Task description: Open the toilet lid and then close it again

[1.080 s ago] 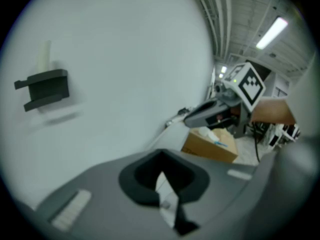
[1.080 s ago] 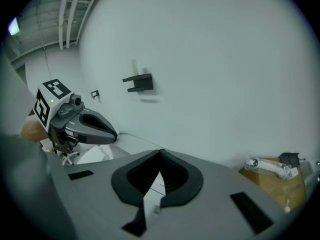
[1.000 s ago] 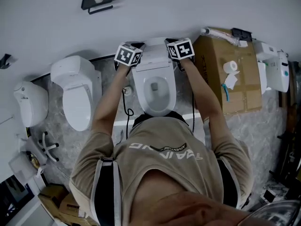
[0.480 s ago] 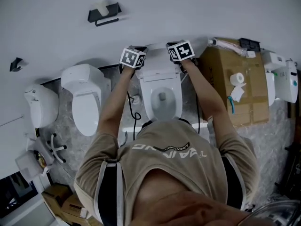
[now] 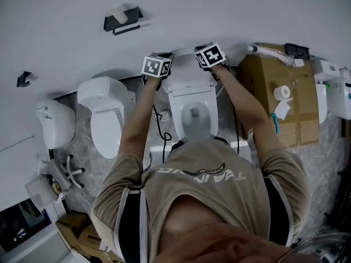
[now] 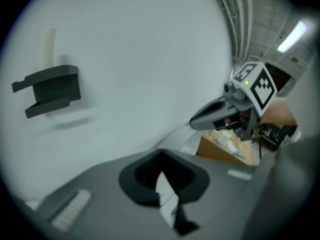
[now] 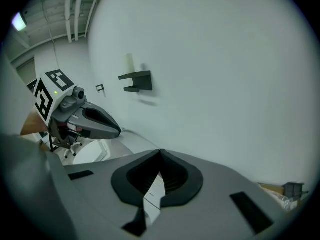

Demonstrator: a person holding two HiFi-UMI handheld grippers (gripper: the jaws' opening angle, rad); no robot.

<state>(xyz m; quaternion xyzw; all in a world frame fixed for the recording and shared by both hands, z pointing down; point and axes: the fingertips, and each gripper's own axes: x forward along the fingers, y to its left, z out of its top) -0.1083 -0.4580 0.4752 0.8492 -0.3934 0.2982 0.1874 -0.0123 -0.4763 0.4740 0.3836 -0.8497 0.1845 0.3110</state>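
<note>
The white toilet (image 5: pixel 193 116) stands against the wall, its bowl showing below the raised lid (image 5: pixel 189 76). In the head view my left gripper (image 5: pixel 158 70) is at the lid's left top corner and my right gripper (image 5: pixel 210 60) at its right top corner, both near the wall. The left gripper view shows my left gripper (image 6: pixel 167 196) shut on a thin white edge of the lid (image 6: pixel 164 186), with the right gripper (image 6: pixel 226 114) across from it. The right gripper view shows my right gripper (image 7: pixel 153 194) shut on the lid's edge (image 7: pixel 155 190), with the left gripper (image 7: pixel 87 120) opposite.
Two more white toilets (image 5: pixel 107 114) (image 5: pixel 55 124) stand to the left. A cardboard box (image 5: pixel 274 75) with a paper roll (image 5: pixel 282 92) stands to the right. A black holder (image 5: pixel 123 18) hangs on the wall above. A black cable (image 5: pixel 160 126) runs beside the bowl.
Both grippers have moved away from the bowl toward the wall with the lid, which now stands more upright. The head camera has shifted a little.
</note>
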